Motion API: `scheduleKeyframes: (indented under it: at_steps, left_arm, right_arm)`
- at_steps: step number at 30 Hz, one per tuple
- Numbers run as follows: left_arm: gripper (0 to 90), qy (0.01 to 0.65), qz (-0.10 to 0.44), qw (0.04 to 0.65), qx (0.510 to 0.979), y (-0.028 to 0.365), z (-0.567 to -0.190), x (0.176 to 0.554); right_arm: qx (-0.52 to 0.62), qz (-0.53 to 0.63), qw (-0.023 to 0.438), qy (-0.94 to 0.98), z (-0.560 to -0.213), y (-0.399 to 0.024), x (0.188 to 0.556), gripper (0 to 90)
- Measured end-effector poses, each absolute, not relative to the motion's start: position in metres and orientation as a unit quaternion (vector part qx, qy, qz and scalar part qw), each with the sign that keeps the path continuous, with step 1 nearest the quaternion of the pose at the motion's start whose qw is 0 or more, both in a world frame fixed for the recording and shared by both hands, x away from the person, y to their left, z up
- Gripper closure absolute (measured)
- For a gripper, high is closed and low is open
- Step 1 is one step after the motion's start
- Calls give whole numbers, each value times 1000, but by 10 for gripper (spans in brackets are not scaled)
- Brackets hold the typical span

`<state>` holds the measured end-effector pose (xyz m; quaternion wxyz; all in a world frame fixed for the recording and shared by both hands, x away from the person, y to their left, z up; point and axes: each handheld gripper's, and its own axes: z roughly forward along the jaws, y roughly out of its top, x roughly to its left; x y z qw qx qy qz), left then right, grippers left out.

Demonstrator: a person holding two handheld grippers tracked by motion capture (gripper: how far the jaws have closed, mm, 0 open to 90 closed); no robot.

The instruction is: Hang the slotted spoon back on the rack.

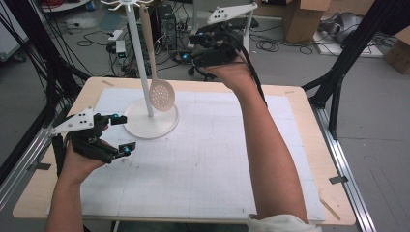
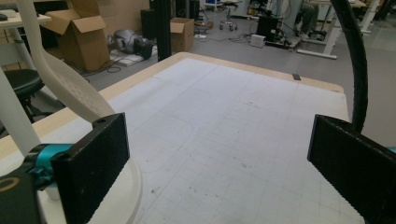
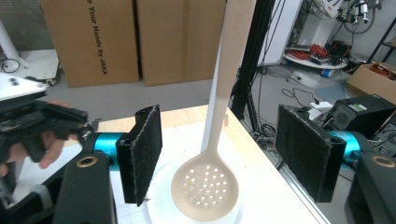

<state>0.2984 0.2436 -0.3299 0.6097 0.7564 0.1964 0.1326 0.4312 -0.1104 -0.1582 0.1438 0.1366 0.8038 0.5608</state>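
- Left gripper [image 1: 123,134], at 9 o'clock on the counter [image 1: 300,145], has jaws spread, empty.
- Slotted spoon [image 1: 161,94] hangs from the white stand [image 1: 151,123] at 11 o'clock.
- Right gripper [image 1: 186,50], raised at 12 o'clock, has jaws wide apart, flanking the spoon's handle without touching.

A slotted spoon [image 1: 161,94] hangs from a white stand [image 1: 151,124] on the table [image 1: 300,104].

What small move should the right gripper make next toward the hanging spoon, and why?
Probably ease the right gripper forward until its pads flank the handle of the slotted spoon, then close. Its jaws are open, and the spoon hangs free from the white stand between them but farther off, not yet touched.
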Motion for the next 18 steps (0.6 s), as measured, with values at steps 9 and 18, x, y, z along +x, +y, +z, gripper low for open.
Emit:
scheduleKeyframes:
  at_steps: [9,18]
  left_arm:
    - [61,194,128,605,762,236,-332,300]
    - [61,196,128,599,766,234,-335,302]
  right_arm:
    - [121,562,144,806,-171,-142,404,291]
    - [117,582,141,792,-190,-164,381,257]
